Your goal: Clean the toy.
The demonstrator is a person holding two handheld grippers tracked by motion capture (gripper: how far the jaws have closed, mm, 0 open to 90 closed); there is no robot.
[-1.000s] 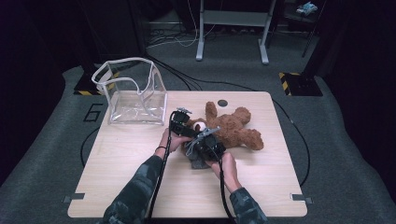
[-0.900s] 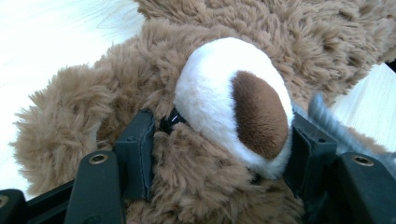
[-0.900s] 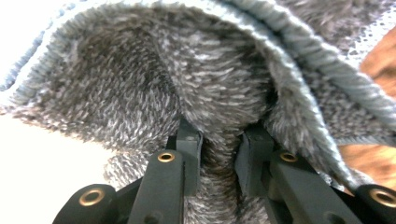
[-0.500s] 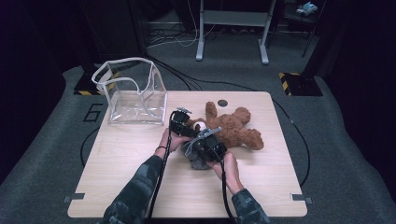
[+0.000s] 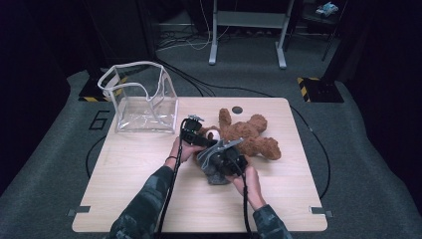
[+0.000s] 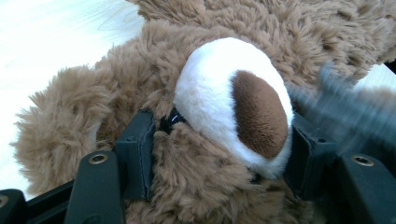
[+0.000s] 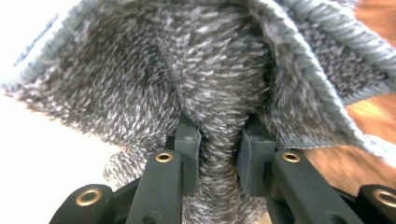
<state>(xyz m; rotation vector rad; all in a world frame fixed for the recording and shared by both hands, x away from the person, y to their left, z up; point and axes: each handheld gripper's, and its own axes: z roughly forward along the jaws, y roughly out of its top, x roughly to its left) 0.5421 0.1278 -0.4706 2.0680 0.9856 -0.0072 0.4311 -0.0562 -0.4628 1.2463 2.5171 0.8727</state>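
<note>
On the light wooden table (image 5: 129,179) there is one clear plastic bag (image 5: 144,99), one brown teddy bear (image 5: 249,134) and one grey knitted cloth (image 5: 214,172) — plus two hand-held grippers. The bag stands upright and open at the far left corner, its white-edged handles (image 5: 127,79) arching over the top. Just right of it, the left gripper (image 5: 191,130) meets the bear's head; in the left gripper view its jaws press into the fur on either side of the white muzzle (image 6: 219,93), which carries a dark brown nose (image 6: 259,112). The bear lies flat near the table's middle, limbs spread, shaggy and brown, head toward the bag. The right gripper (image 5: 226,159) sits beside it, nearer the person — its jaws pinch a bunched fold of the cloth, fuzzy and mottled grey with a ribbed edge (image 7: 327,42).
</note>
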